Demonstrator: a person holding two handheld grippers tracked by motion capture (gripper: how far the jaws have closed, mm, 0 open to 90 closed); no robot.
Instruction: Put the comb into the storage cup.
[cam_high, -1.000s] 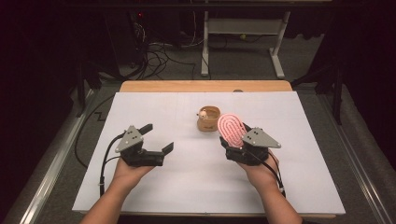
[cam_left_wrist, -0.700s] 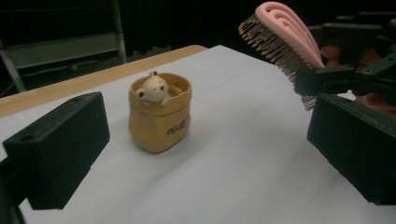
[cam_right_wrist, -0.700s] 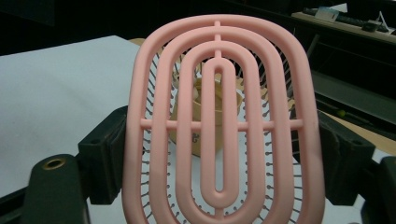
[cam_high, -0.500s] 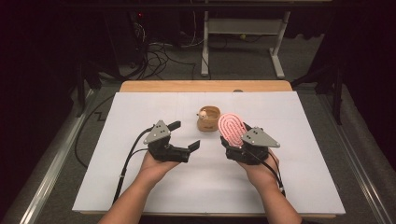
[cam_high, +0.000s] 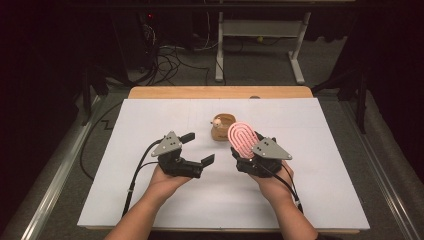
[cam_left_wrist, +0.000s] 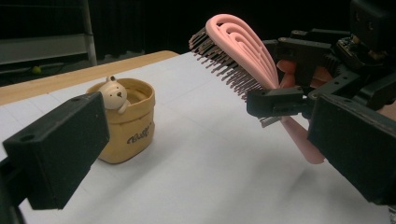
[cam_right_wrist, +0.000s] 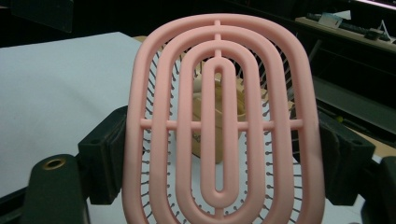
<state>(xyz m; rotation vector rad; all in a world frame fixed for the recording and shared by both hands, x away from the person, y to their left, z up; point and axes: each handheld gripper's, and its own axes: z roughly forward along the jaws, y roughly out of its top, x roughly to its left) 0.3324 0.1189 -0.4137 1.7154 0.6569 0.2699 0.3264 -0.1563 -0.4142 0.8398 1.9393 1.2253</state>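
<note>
I am holding the pink vented hairbrush (cam_high: 243, 139) clamped in the right claw (cam_high: 246, 146), left claw (cam_high: 198, 148) gaping empty; the brush is possibly gripped off-centre, risking pivoting into the bear cup (cam_high: 220, 126).

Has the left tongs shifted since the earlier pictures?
Yes. The left tongs moved rightward across the white table sheet, closer to the small tan bear cup.

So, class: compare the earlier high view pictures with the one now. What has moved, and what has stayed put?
The left gripper, jaws open and empty, has slid right across the white table toward the right gripper. The right gripper stays clamped on the pink hairbrush, and the yellow cup has not shifted.
</note>
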